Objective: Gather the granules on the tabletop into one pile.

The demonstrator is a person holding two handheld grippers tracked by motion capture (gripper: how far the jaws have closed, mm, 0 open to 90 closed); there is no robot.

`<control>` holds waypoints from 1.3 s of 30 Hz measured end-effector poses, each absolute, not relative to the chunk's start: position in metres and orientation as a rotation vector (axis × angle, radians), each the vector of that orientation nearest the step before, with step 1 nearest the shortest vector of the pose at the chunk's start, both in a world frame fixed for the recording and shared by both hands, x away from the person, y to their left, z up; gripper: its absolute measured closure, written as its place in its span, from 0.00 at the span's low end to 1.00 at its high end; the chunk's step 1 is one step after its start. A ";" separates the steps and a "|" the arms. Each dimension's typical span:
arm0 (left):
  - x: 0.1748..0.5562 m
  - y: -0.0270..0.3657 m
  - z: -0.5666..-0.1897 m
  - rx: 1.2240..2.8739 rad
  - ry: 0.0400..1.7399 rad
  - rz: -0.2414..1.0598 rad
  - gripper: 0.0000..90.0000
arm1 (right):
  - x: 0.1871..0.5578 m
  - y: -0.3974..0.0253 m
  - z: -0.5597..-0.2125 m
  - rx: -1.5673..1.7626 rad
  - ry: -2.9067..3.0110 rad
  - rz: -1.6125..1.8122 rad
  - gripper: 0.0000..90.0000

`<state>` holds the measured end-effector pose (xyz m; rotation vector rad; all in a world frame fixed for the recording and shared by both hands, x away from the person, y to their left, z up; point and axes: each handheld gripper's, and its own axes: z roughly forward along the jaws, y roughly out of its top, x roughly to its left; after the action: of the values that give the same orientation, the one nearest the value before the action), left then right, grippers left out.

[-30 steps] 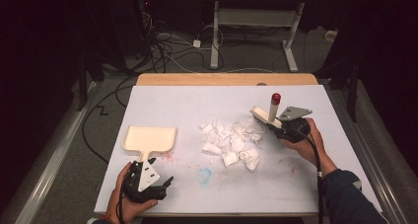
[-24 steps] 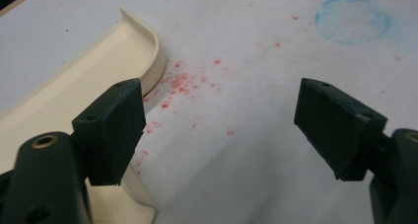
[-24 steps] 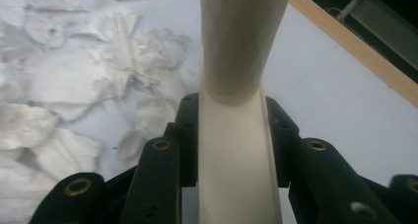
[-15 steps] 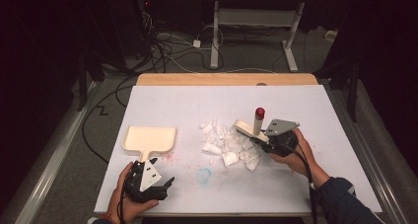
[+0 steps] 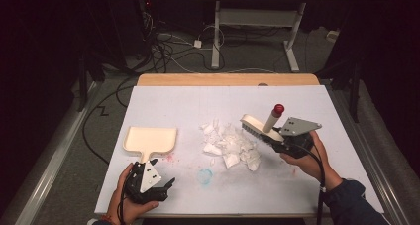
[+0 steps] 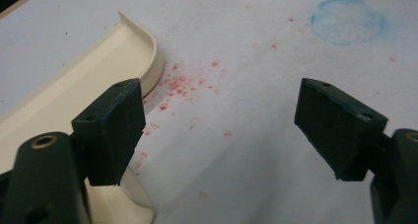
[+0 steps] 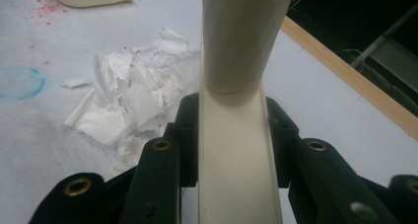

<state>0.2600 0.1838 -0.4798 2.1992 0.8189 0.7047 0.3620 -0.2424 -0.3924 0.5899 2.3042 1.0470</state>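
- Cream plastic makes up 1 brush (image 5: 257,127), clamped by its handle between the closed jaws of the right gripper (image 5: 289,141); its bristle head sits at the right edge of the paper pile, and its red-capped handle tip points up and away.
- 1 pile of torn white paper scraps (image 5: 230,143) lies on the table near the middle, just left of the brush head; the pieces are too many and too overlapped to count.
- 1 cream dustpan (image 5: 150,140) lies flat on the left of the table, well apart from the pile, with nothing in it.
- 1 left gripper (image 5: 148,178) rests near the table's near-left edge, just beside the dustpan's handle; its 2 jaws stand wide open with nothing between them, 1 pad (image 6: 111,130) over the dustpan's rim.
- 1 blue ring stain (image 5: 205,175) and 1 patch of red specks (image 6: 182,83) mark the white table cover (image 5: 307,185), both on the near side between the dustpan and the pile.
- 1 wooden strip (image 5: 228,80) runs along the table's far edge.
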 end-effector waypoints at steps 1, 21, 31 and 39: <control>0.260 0.184 -0.480 2.199 0.821 0.706 0.21 | 0.360 -0.246 -0.391 0.598 2.296 1.050 0.75; 0.260 0.182 -0.479 2.206 0.811 0.708 0.21 | 0.305 -0.288 -0.412 0.650 2.408 0.981 0.75; 0.263 0.178 -0.481 2.214 0.798 0.691 0.21 | 0.308 -0.268 -0.424 0.624 2.460 0.993 0.76; 0.263 0.177 -0.482 2.217 0.795 0.686 0.21 | 0.326 -0.235 -0.423 0.589 2.448 1.015 0.76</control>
<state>0.2634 0.1774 -0.4817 2.2173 0.7954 0.6864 0.3258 -0.2348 -0.4230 0.5885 2.4484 1.0146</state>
